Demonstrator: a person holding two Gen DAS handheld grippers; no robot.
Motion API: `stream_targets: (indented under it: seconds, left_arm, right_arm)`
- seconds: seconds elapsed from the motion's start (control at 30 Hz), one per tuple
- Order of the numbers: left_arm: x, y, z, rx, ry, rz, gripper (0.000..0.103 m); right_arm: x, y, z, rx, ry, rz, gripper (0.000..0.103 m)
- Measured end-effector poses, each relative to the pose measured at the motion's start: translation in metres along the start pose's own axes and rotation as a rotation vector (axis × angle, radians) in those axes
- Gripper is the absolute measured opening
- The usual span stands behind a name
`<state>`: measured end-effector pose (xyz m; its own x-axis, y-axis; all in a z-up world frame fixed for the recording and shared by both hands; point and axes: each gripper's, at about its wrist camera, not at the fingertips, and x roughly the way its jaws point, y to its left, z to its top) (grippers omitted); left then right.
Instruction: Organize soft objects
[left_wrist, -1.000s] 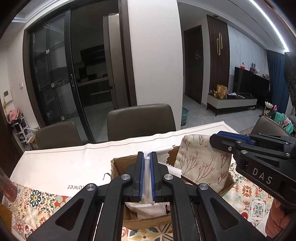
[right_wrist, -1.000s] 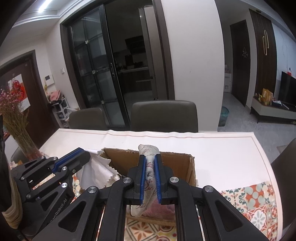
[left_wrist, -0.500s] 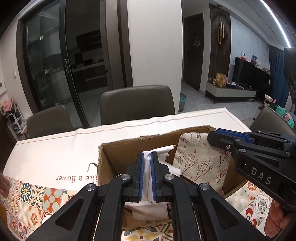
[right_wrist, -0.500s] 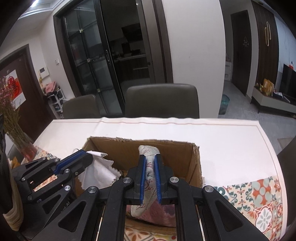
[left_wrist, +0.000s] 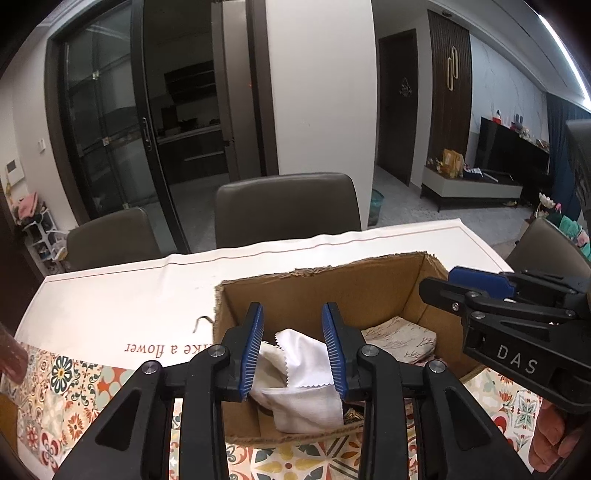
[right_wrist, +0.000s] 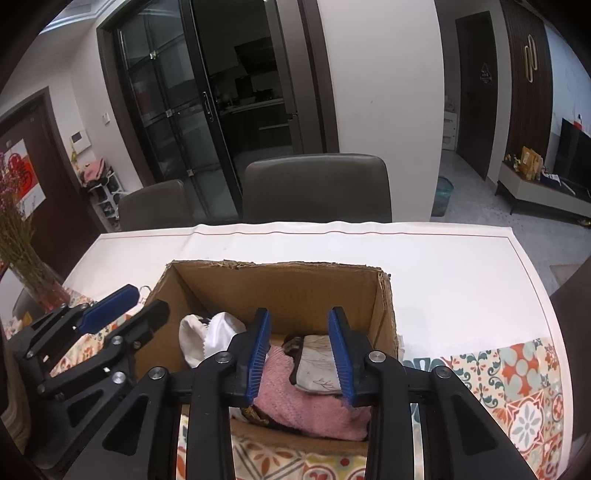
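The white cloth (left_wrist: 306, 373) lies crumpled at the left of the cardboard box (left_wrist: 332, 284), the twig-printed fabric (right_wrist: 317, 363) at the right on a pink knitted piece (right_wrist: 306, 402). The left tool (left_wrist: 292, 350) stands over the white cloth, its jaws just opened, the pads clear of it or at most brushing its folds; the right tool (right_wrist: 300, 354) likewise has just opened above the printed fabric, gripping nothing. This looks like the release step, both pieces dropped in. Next, I judge, both tools lift straight out, clear of the ragged box rim. The bench (right_wrist: 461, 273) beyond the box offers free room; the tools sit close side by side.
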<state>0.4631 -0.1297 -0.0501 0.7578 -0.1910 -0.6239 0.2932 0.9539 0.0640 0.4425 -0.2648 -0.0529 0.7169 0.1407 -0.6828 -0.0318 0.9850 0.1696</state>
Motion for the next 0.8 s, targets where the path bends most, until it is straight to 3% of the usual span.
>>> stream_targets:
  seconds: [0.33,0.8]
  left_arm:
    - [-0.045,0.006,-0.007,-0.02,-0.04,0.057,0.039]
    - [-0.124,0.02,-0.04,-0.045,-0.075,0.094,0.049]
  right_arm:
    - [-0.041,0.013,-0.014,0.008,-0.037,-0.003,0.034]
    - [-0.113,0.045,-0.054,0.033,-0.091,-0.043,0.034]
